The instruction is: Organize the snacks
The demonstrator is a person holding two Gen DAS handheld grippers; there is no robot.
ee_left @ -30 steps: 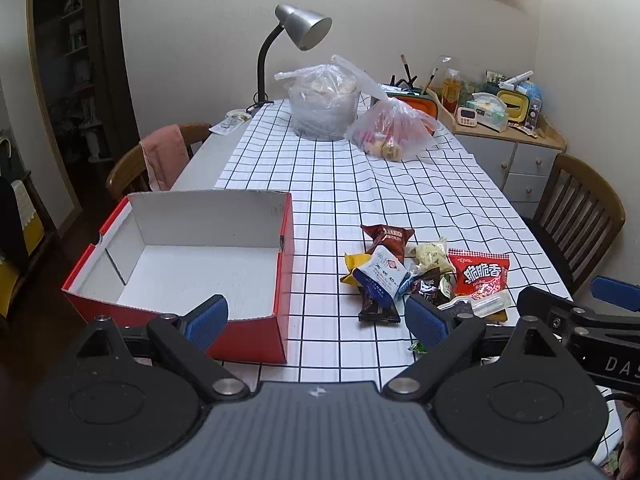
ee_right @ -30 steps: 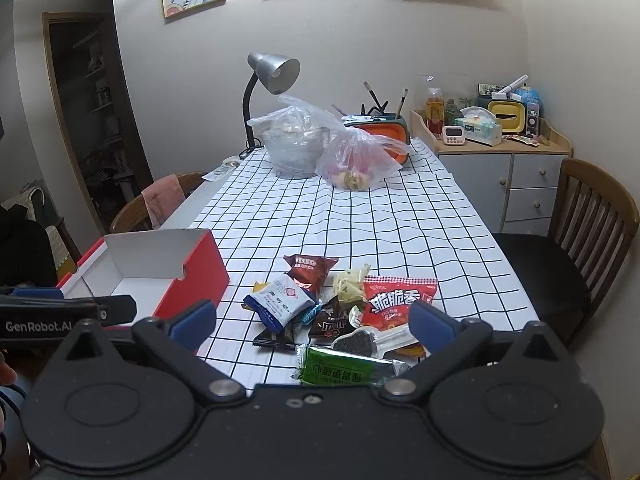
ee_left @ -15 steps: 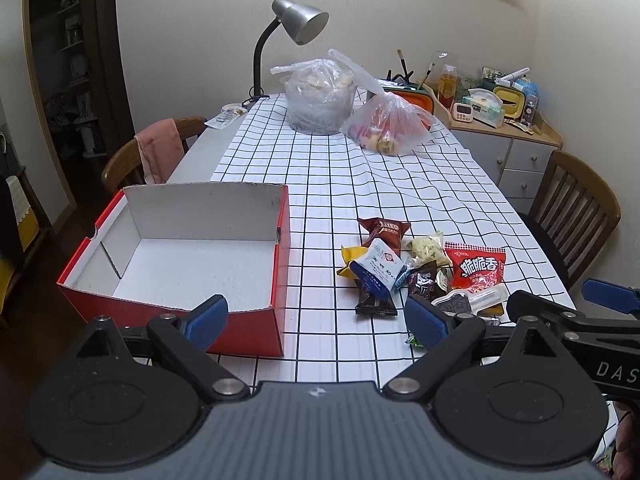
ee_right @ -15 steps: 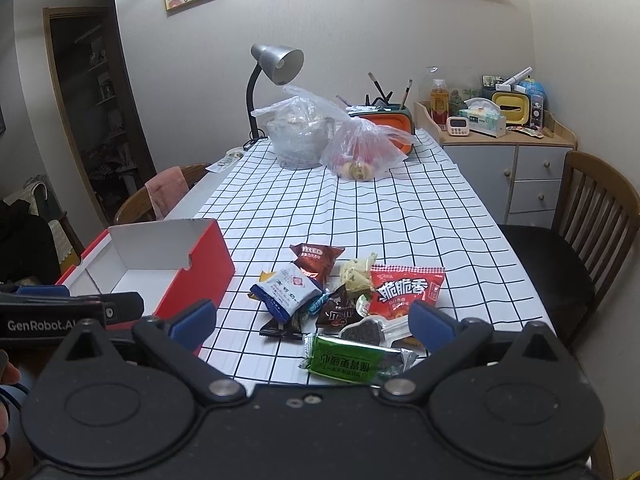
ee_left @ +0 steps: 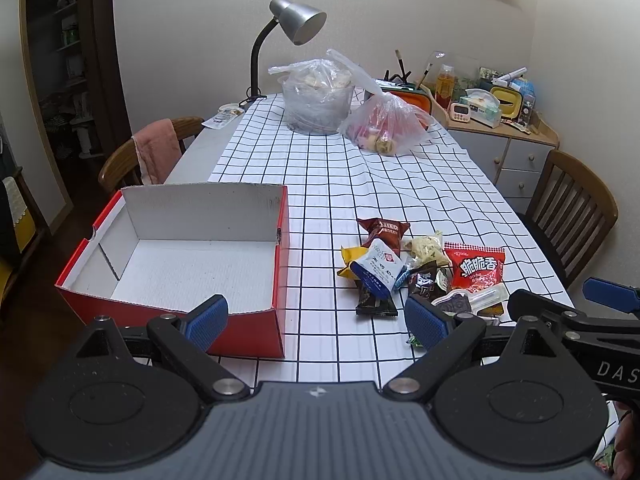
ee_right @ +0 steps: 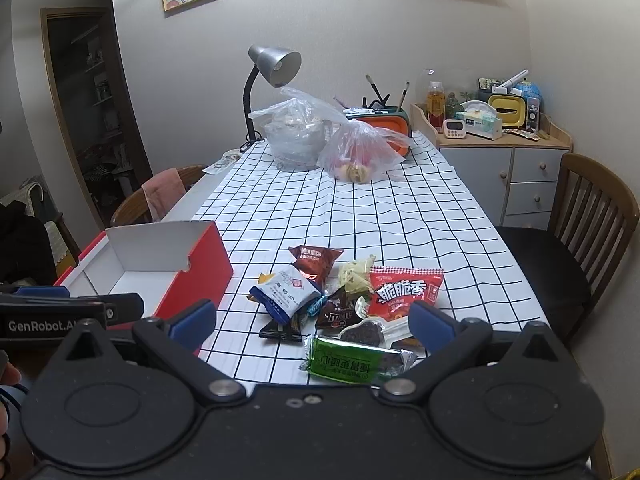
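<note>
A pile of snack packets lies on the checked tablecloth, with a red bag, a white-and-blue packet and a brown packet. In the right wrist view the pile also shows a green packet nearest me. An empty red box with a white inside stands left of the pile; it also shows in the right wrist view. My left gripper is open and empty, above the table's near edge. My right gripper is open and empty, just short of the pile.
Two filled plastic bags and a grey desk lamp stand at the table's far end. Wooden chairs stand at the right and the far left. A cabinet with small items is at the back right.
Both grippers have drawn back and risen slightly, so the box and the snack pile sit a little farther away in both views. The jaws have stayed open.
</note>
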